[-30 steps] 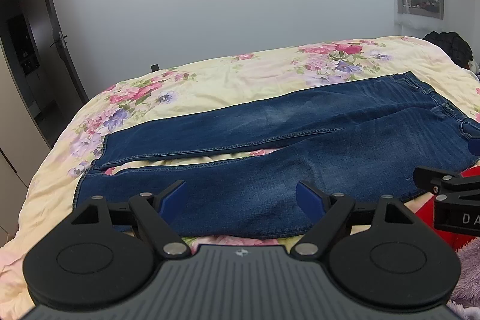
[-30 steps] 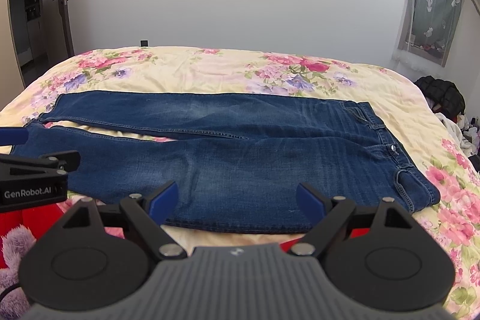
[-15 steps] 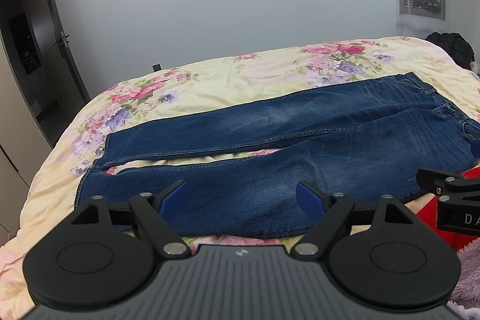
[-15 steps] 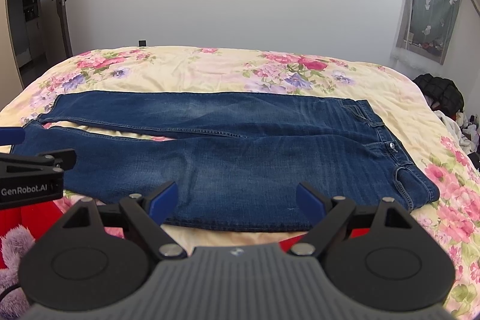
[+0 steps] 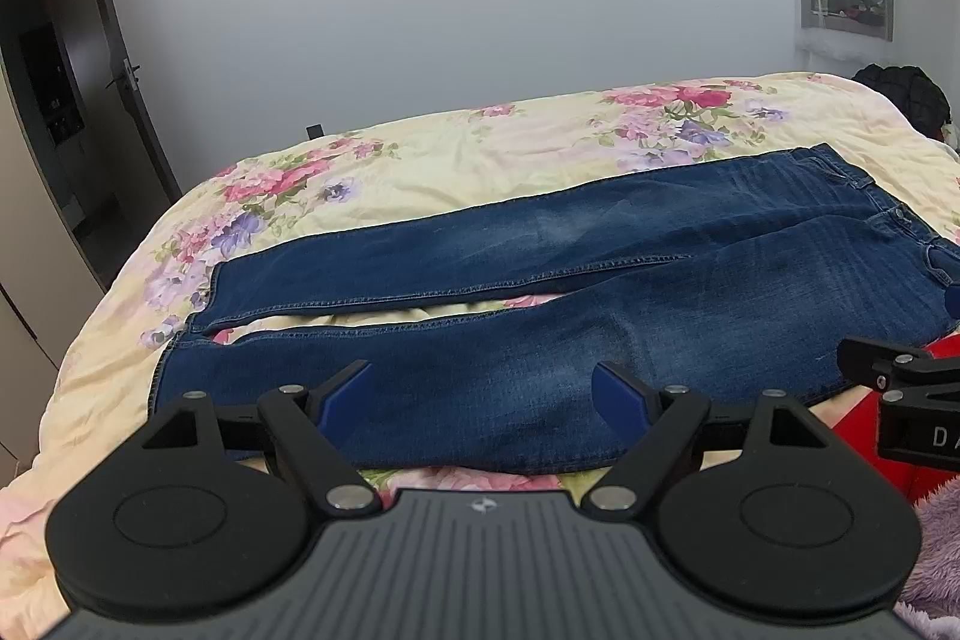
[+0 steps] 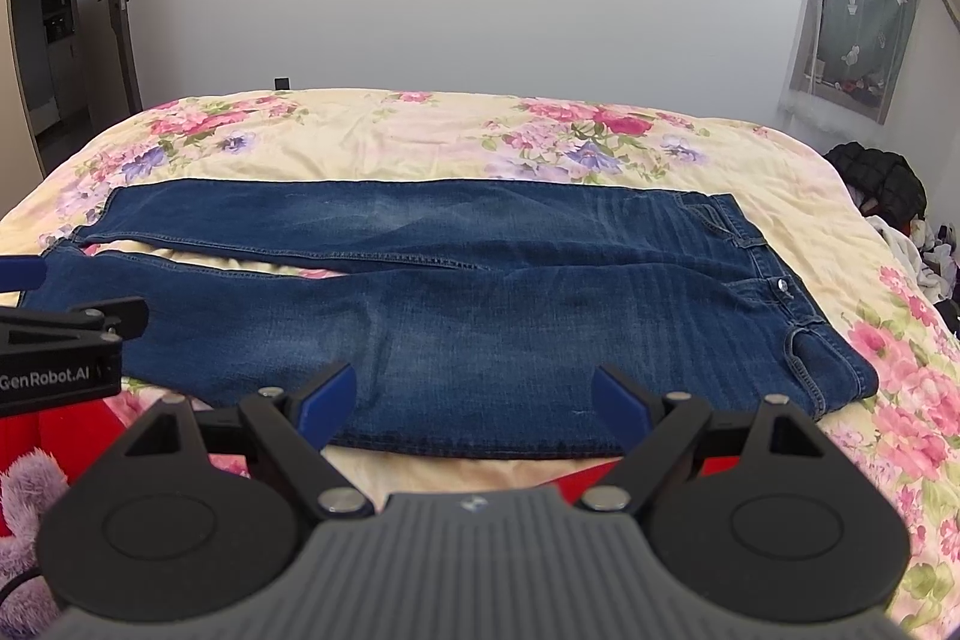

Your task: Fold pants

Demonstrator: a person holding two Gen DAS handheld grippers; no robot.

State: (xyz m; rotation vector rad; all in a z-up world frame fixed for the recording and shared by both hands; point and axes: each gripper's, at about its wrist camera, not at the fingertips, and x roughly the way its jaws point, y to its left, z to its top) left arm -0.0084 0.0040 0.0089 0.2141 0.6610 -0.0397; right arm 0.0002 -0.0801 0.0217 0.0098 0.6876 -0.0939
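Dark blue jeans (image 5: 540, 292) lie flat across the floral bedspread (image 5: 480, 154), waist to the right, leg cuffs to the left, legs slightly parted. They also show in the right wrist view (image 6: 480, 304). My left gripper (image 5: 489, 391) is open and empty, hovering over the near leg's front edge. My right gripper (image 6: 474, 397) is open and empty, over the near thigh area by the front edge. Each gripper shows at the side of the other's view: the right one (image 5: 900, 400) and the left one (image 6: 54, 340).
A dark open door (image 5: 90, 100) stands at the far left. A curtained window (image 6: 858, 22) is on the right wall. Dark clothes (image 6: 882, 184) pile beside the bed's right edge. Red fabric (image 6: 54, 436) and a purple fuzzy thing (image 6: 24, 496) lie near me.
Both grippers have risen and drifted very slightly; the jeans have not moved and both grippers stay open.
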